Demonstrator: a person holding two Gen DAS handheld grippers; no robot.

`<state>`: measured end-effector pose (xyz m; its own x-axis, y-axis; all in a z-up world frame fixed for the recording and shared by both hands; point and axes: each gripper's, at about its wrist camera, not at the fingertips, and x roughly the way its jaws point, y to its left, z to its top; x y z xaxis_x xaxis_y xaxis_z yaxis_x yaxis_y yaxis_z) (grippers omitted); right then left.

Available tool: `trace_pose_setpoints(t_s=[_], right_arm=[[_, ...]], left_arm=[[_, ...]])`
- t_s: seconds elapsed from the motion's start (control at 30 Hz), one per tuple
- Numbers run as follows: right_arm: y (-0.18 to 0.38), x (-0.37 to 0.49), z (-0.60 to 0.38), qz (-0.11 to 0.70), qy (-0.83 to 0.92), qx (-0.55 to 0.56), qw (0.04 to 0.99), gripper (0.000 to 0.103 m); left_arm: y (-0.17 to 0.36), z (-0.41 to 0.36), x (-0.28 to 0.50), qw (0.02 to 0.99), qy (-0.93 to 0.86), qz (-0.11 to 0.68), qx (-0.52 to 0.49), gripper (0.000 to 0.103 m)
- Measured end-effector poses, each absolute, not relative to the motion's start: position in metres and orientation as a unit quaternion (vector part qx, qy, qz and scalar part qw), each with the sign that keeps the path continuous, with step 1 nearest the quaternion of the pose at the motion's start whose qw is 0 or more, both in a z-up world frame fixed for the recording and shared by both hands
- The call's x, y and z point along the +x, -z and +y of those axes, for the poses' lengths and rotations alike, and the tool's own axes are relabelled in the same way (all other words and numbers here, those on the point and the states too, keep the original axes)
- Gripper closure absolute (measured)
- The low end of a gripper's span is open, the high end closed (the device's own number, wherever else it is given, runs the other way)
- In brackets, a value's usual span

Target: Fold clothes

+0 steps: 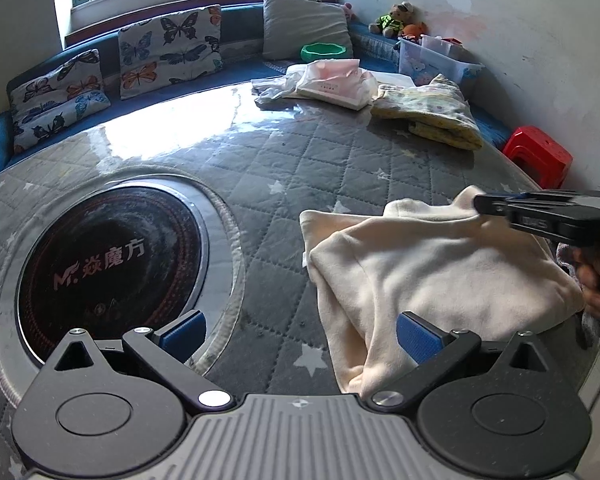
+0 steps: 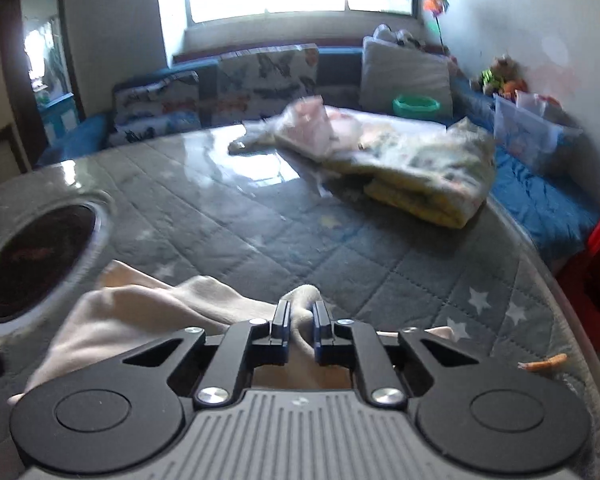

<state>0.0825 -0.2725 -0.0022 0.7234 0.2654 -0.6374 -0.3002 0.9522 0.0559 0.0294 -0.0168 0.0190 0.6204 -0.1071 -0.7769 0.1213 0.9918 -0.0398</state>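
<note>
**Cream garment pinched on its far-right corner, left side free**

Nearest to you, your left gripper (image 1: pixel 300 336) is hovering with its blue pads spread wide and nothing between them; the right-hand pad is just touching the near left fold of the cream garment (image 1: pixel 432 272). The garment is lying bunched on the quilted grey table cover (image 1: pixel 292 168), to the right of the round black cooktop (image 1: pixel 108 264), its long axis running from your left gripper away toward the right. At the garment's far-right end, your right gripper (image 2: pixel 302 322) is squeezing a raised tuft of the cloth between nearly closed fingers. So your left gripper is the nearer one to the loose near edge. Farther beyond the garment, a yellow patterned bundle (image 1: pixel 428 114) is resting.
</note>
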Motion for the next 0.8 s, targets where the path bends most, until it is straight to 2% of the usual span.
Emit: trace_pose_setpoints(t_s=[0.3, 0.6, 0.7, 0.8], right_arm=[[-0.093, 0.009, -0.264, 0.185, -0.206, -0.025, 0.96, 0.094], [-0.201, 0.001, -0.244, 0.02, -0.22, -0.035, 0.975, 0.094], [-0.23, -0.016, -0.235, -0.039, -0.247, -0.031, 0.968, 0.094], [-0.236, -0.035, -0.227, -0.054, -0.278, -0.048, 0.958, 0.094]], left_arm=[[-0.035, -0.031, 0.034, 0.915, 0.102, 0.389, 0.026, 0.0], [-0.061, -0.026, 0.023, 0.931, 0.095, 0.352, 0.015, 0.0], [-0.07, -0.014, 0.019, 0.935, 0.084, 0.343, 0.007, 0.0], [-0.076, 0.004, 0.012, 0.94, 0.072, 0.335, -0.003, 0.0]])
